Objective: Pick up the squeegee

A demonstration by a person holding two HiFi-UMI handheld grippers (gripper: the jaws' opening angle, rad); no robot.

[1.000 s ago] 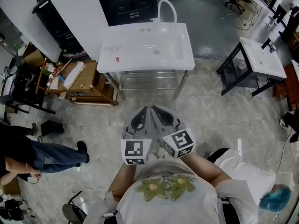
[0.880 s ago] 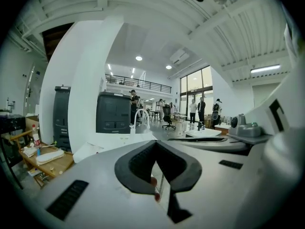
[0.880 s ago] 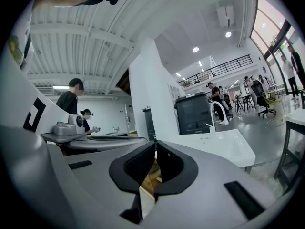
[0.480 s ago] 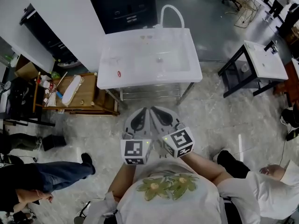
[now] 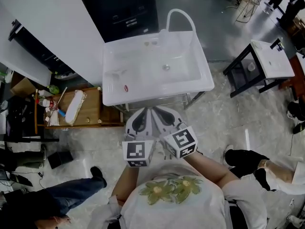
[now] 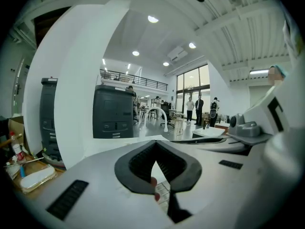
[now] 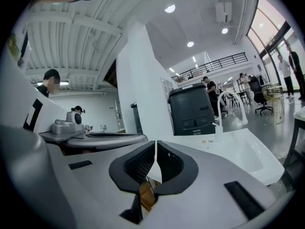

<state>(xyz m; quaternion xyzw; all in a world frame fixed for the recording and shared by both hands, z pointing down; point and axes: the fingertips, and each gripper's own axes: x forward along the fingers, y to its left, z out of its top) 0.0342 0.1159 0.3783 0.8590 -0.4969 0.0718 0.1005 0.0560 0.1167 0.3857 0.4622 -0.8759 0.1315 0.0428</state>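
A white sink table (image 5: 143, 97) with a curved tap (image 5: 179, 17) stands ahead of me in the head view. On its left counter lies a pale T-shaped tool (image 5: 116, 73), possibly the squeegee, too small to be sure. A small red item (image 5: 126, 87) lies near it. My left gripper (image 5: 143, 110) and right gripper (image 5: 160, 109) are held side by side at chest height, short of the table's front edge. Both are shut, with nothing between the jaws. The left gripper (image 6: 155, 144) faces the black cabinet and the table's edge. The right gripper (image 7: 156, 144) faces the basin (image 7: 240, 151).
A low wooden cart (image 5: 93, 109) with bottles and a long white item (image 5: 75, 106) stands left of the sink. A black cabinet (image 5: 128, 8) is behind it, beside a white wall (image 5: 47, 23). Another white table (image 5: 271, 58) stands at right. People's legs show at lower left (image 5: 71, 194) and lower right (image 5: 248, 159).
The sink table has come closer and larger in the head view as both grippers advanced toward it together. Both stay shut. The bystanders have shifted down the picture.
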